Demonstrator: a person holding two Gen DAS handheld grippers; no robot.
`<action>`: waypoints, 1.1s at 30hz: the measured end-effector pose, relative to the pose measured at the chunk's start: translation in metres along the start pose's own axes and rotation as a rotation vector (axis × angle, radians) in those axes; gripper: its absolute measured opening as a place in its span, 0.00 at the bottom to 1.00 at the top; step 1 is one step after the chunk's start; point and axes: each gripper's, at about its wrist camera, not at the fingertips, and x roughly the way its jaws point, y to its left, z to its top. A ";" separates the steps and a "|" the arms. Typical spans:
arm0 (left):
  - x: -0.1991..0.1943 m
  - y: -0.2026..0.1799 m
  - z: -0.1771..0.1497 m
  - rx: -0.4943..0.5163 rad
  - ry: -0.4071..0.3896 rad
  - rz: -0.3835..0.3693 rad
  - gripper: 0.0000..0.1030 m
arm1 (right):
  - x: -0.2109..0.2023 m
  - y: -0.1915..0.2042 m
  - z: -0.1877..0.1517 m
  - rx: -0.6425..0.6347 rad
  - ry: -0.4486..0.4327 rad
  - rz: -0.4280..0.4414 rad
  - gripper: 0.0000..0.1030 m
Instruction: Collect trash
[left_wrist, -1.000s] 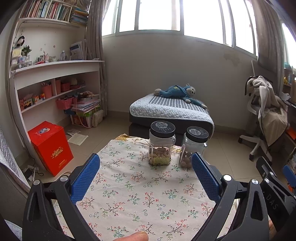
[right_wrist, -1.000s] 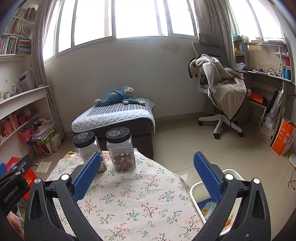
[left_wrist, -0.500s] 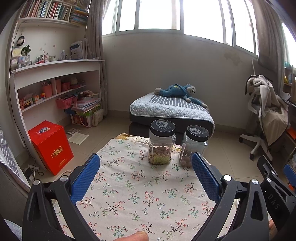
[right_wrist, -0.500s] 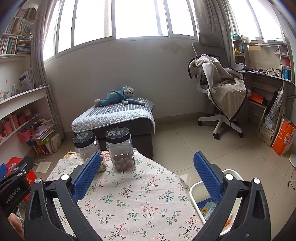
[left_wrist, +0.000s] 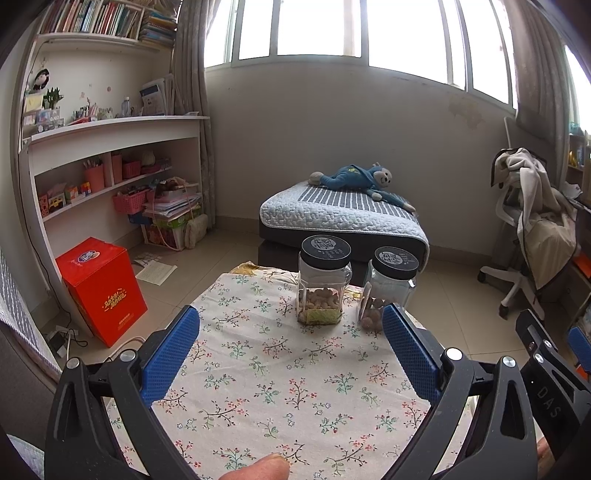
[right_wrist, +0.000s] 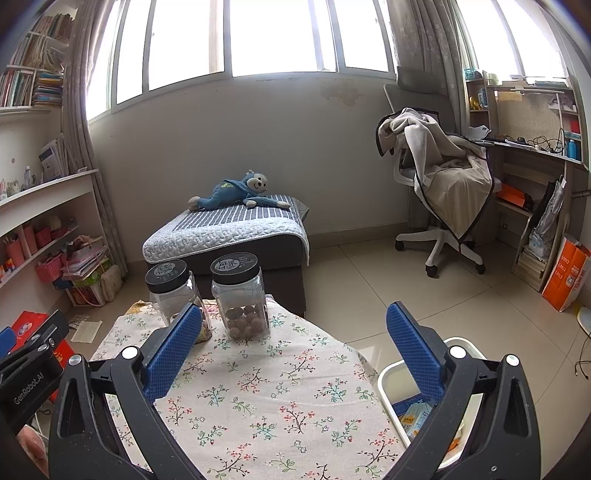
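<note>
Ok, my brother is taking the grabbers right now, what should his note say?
Left gripper: jaws wide open, empty, over the flowered tablecloth.
Right gripper: jaws wide open, empty too.
White bin: on the floor at the table's right edge, with packaging already inside.
Two black-lidded jars stand at the table's far end; they hold nuts, probably not trash.
No loose trash shows on the cloth in either view.
Left: check the hidden near edge, then finish.

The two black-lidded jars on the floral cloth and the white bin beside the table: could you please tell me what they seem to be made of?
The left black-lidded clear jar and the right black-lidded clear jar look like clear plastic, possibly glass: see-through faceted walls with glints, under matte black, probably plastic lids. The white bin appears to be smooth plastic, judging by its even, rounded rim.
</note>
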 end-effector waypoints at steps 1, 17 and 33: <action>0.000 0.000 0.000 0.000 0.000 -0.001 0.94 | 0.000 0.000 0.000 0.000 0.000 -0.001 0.93; -0.001 -0.003 0.000 0.012 -0.003 0.005 0.94 | 0.000 -0.002 -0.001 -0.003 0.007 0.001 0.93; -0.003 -0.007 -0.001 0.039 -0.028 -0.002 0.88 | 0.000 -0.007 -0.002 -0.006 0.011 0.002 0.93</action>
